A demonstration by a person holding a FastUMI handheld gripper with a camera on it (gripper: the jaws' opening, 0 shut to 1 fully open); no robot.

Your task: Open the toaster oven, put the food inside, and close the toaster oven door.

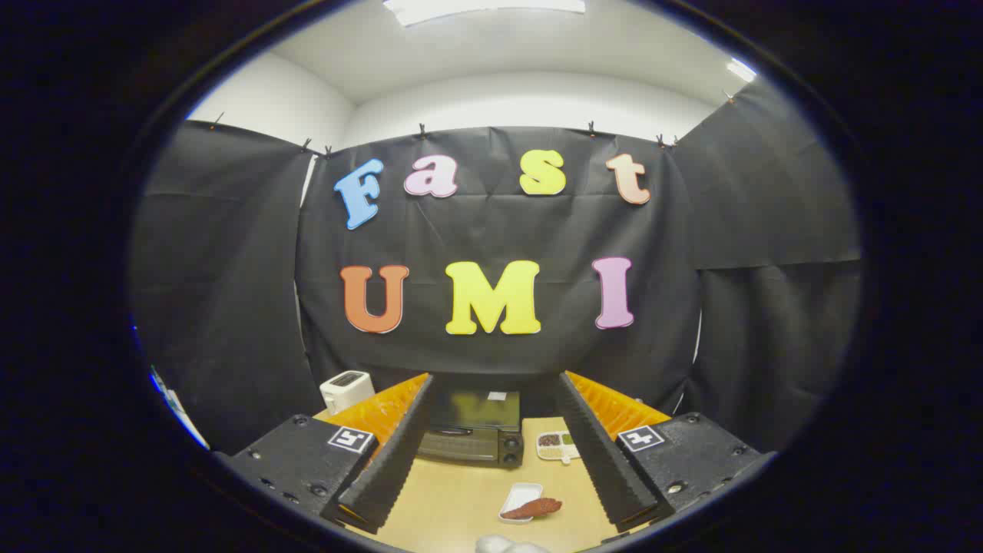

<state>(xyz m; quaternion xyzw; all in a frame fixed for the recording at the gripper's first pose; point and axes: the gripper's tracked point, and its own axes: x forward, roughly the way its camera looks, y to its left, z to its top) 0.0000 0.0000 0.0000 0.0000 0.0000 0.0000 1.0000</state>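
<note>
The tabletop [461, 499] carries the toaster oven [474, 428], door shut, beyond the fingers. The tool [491, 449] is held wide and empty, raised for an approach. The food [534, 508] lies on a small tray [519, 501], between the fingers, within easy reach.

Your tool [491, 384] hides much: its left finger covers the left end of the toaster oven [474, 434], and the oven door's state is hard to judge at this size. The white toaster [345, 389] at the desk's far left corner shows just its top above that finger. The divided dish [558, 445] beside the oven is half covered by the right finger — its contents are too small to tell. A pale object [503, 544] at the desk's near edge is cut off — you cannot tell what it is. The desk [461, 499] itself shows between the fingers.
</note>
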